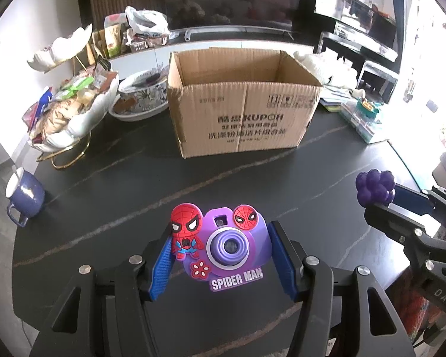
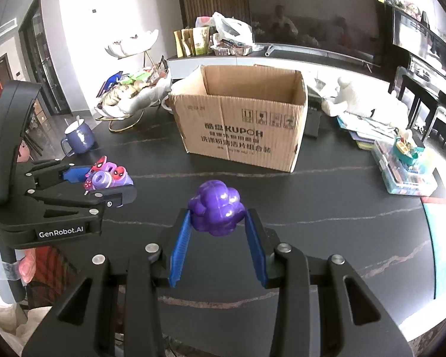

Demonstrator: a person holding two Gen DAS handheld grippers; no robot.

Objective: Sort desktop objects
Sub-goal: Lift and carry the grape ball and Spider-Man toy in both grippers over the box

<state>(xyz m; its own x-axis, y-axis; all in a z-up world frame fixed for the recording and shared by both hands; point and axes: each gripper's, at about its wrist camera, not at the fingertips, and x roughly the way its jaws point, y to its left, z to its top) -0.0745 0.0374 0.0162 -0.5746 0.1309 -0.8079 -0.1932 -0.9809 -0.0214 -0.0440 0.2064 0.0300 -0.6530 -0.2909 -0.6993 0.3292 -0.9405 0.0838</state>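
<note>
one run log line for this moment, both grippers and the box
left gripper: shut on purple spider-man toy camera | right gripper: shut on purple knobbly grape toy | open brown cardboard box: ahead on table

Both wrist views look steeply down along their own blue fingers at the dark table, side by side, each catching the other gripper at its edge and sharing the cardboard box ahead.
</note>
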